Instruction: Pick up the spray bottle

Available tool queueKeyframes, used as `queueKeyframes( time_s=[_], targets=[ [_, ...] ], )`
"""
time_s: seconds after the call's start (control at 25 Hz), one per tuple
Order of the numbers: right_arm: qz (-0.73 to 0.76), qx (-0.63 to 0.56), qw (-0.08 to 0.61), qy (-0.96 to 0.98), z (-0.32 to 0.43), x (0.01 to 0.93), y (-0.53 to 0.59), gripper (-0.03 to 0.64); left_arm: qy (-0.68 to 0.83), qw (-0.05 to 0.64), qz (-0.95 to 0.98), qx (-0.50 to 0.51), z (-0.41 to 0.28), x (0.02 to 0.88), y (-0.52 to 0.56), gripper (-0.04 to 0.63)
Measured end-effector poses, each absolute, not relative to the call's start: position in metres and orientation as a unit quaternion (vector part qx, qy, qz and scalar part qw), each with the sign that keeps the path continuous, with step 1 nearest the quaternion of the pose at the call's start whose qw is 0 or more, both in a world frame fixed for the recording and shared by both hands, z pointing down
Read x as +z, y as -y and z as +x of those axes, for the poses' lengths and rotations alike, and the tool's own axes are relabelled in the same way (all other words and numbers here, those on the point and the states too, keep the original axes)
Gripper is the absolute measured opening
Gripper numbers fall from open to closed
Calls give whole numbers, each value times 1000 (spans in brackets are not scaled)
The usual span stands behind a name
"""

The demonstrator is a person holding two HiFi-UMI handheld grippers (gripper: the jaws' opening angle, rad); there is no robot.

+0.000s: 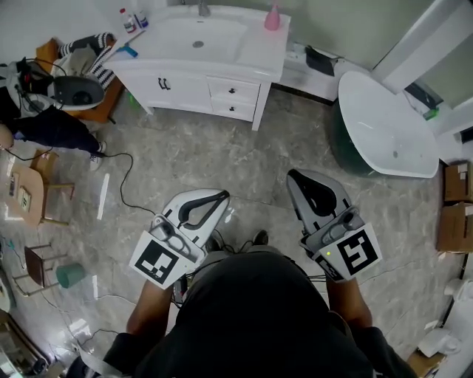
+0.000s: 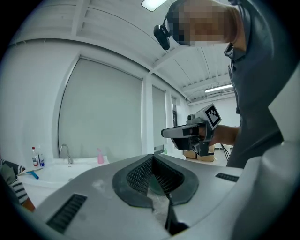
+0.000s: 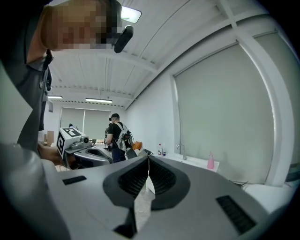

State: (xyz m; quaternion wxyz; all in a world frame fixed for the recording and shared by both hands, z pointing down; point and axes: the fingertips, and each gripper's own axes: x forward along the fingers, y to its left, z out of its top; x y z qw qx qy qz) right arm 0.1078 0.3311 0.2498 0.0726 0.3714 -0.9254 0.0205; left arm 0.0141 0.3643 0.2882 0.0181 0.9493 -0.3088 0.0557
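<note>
A pink spray bottle (image 1: 273, 16) stands upright on the back right corner of the white sink vanity (image 1: 255, 63), far ahead of both grippers. It also shows small in the left gripper view as the pink bottle (image 2: 100, 156) and in the right gripper view as the pink bottle (image 3: 211, 161). My left gripper (image 1: 222, 196) is shut and holds nothing. My right gripper (image 1: 294, 177) is also shut and holds nothing. Both are held level over the marbled floor, side by side, well short of the vanity.
A white bathtub (image 1: 384, 125) sits at the right, with cardboard boxes (image 1: 454, 207) beyond it. Small bottles (image 1: 131, 19) and a faucet (image 1: 201, 9) are on the vanity. A chair with clothes (image 1: 74, 81), wooden stools (image 1: 37, 192) and a floor cable (image 1: 126, 177) lie left. Another person (image 3: 117, 136) stands behind.
</note>
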Motion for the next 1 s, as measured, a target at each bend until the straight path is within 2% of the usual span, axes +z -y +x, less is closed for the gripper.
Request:
queueKeyframes(
  time_s=[0.2,0.44,0.72,0.8,1.0],
  targets=[
    [370,22,64,927,151,251,-323,9,297,13,952,68,66,291,-357,3],
    [375,39,61,924,175,265,-314,9,293,3,953,84,89,293,-356,3],
    [391,29,63,918,146,261,-307,9,275,7,958,81,61,296,-353,3],
    [402,27,60,914,127,258,-306,9,262,-8,962,78,43,292,-348,3],
    [408,33,84,908,69,262,-303,9,257,8,964,61,-15,292,-327,3]
  ],
)
